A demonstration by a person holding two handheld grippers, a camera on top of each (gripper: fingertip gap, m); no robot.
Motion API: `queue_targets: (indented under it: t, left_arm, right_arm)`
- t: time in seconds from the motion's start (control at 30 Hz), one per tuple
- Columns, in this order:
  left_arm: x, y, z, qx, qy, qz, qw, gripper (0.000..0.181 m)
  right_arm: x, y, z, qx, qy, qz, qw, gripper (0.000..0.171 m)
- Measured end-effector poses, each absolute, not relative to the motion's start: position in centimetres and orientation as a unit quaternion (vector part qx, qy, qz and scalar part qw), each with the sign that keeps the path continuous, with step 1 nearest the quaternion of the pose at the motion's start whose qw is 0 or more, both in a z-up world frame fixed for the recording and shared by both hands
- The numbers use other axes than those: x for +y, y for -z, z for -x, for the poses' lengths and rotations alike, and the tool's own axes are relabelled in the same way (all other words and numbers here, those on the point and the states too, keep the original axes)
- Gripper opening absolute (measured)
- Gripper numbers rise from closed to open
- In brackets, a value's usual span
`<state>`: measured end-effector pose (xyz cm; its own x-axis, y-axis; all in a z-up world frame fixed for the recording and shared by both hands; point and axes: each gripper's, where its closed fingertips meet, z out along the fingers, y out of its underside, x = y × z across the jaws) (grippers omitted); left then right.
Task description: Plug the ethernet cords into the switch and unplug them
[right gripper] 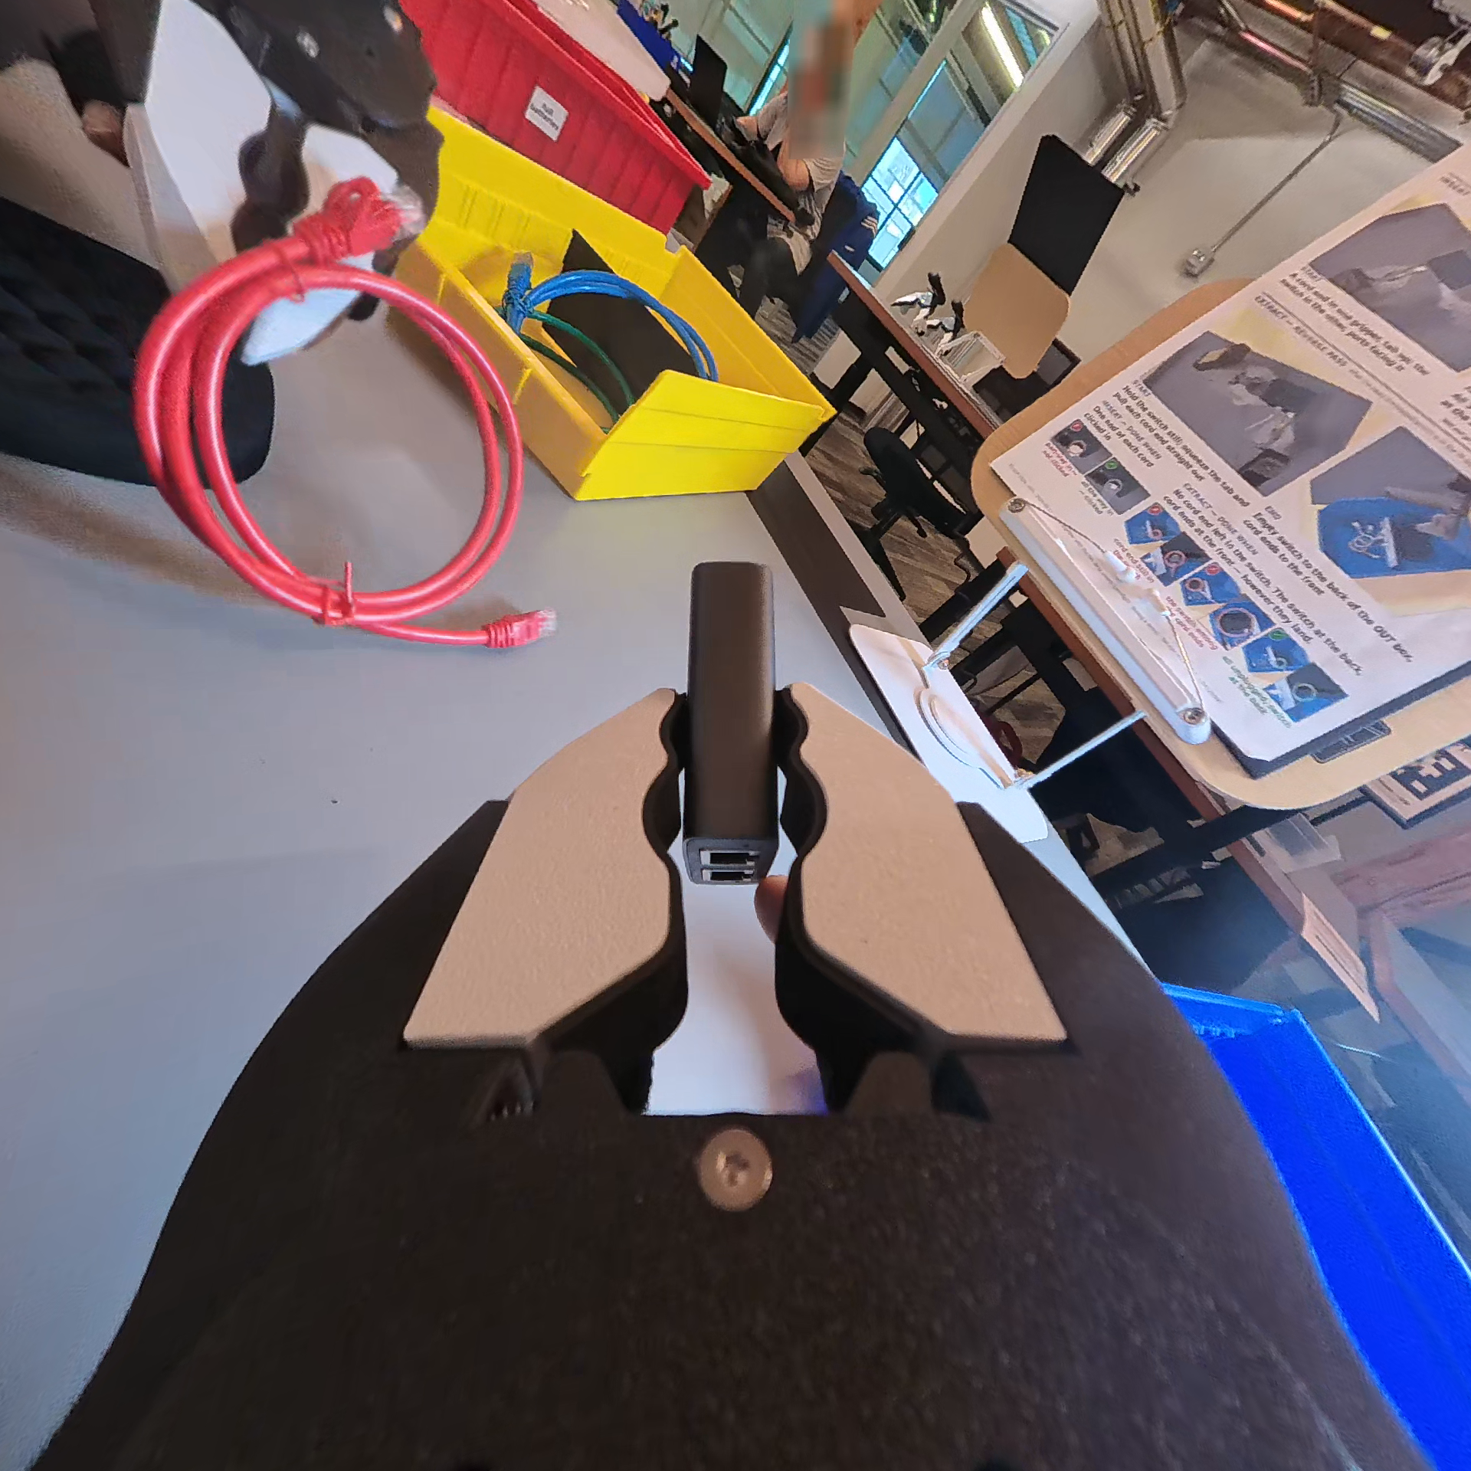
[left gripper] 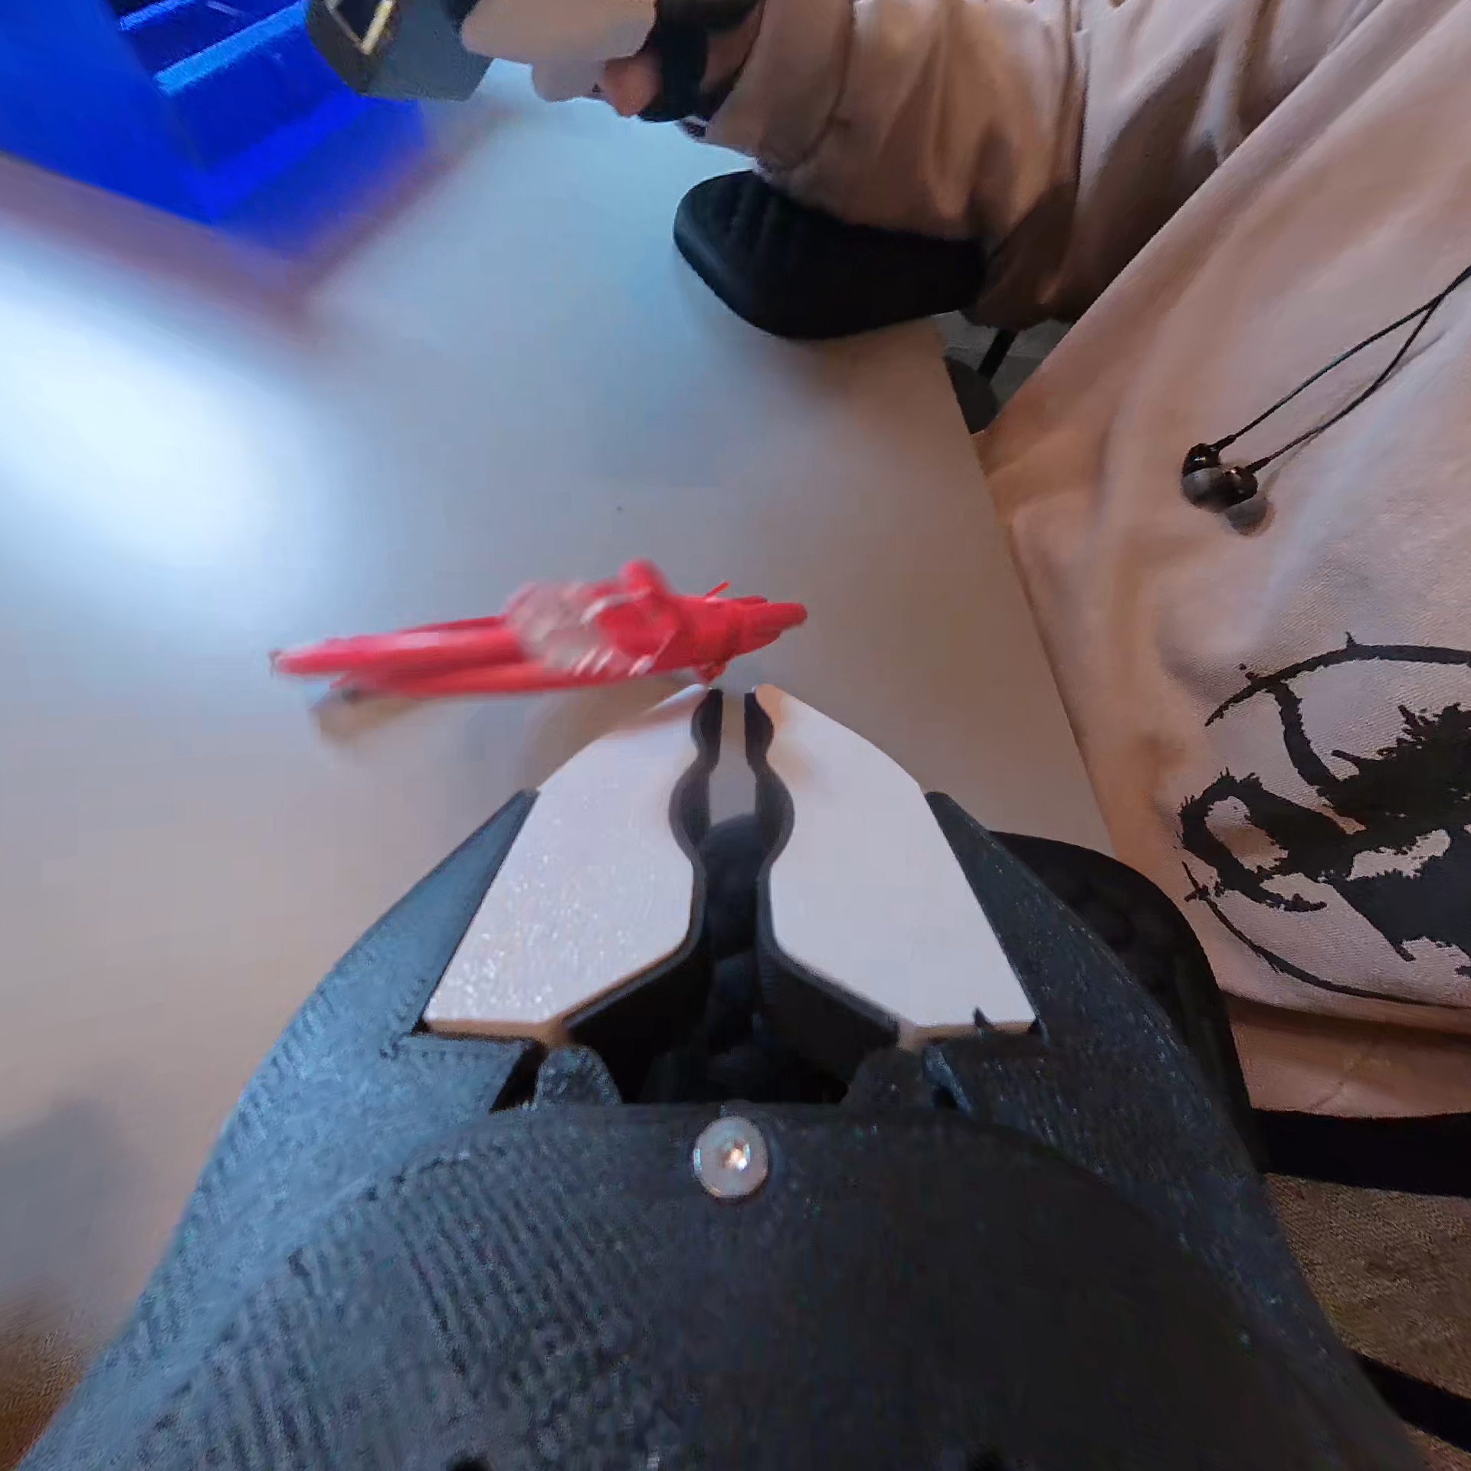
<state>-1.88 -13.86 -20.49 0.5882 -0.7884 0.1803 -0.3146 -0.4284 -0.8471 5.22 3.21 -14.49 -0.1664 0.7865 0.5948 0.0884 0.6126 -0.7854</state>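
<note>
1. The right gripper has its fingers squeezed on the dark switch. The switch sticks out past the tips, and its two ports face the camera.
2. The left gripper has its fingers almost together, with nothing between them. The red cord looks blurry just past the tips, near the counter edge.
3. In the right wrist view, the red cord hangs in a loop from the left gripper, and one plug rests on the counter.
4. A yellow bin behind holds blue and green cords.
5. A red bin has a white label.
6. A paper with pictures and words stands to the right.
</note>
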Motion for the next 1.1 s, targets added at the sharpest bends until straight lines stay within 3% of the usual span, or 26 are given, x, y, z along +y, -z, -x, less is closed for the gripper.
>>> queue_targets:
  t: [0.3,0.53,0.83,1.0,1.1]
  left_arm:
    - [-12.9,20.6,2.7,0.275,0.282,0.825,0.405,0.026]
    - [-10.3,19.8,-0.1,0.281,0.280,0.821,0.410,0.030]
    - [-5.7,19.9,-1.5,0.032,0.466,0.781,0.414,0.048]
    - [-3.6,21.1,-0.9,0.033,0.381,0.816,0.434,0.007]
    - [-3.1,18.7,0.0,0.107,0.284,0.828,0.472,0.006]
  right_arm:
    - [2.5,15.0,-5.0,-0.708,-0.300,0.306,0.562,0.021]
    - [2.7,14.9,-5.1,-0.706,-0.298,0.307,0.565,0.021]
    - [3.2,14.1,-5.5,-0.697,-0.294,0.308,0.577,0.021]
    - [3.5,13.6,-5.7,-0.692,-0.286,0.307,0.587,0.021]
    - [3.6,13.3,-6.1,-0.691,-0.284,0.302,0.592,0.021]
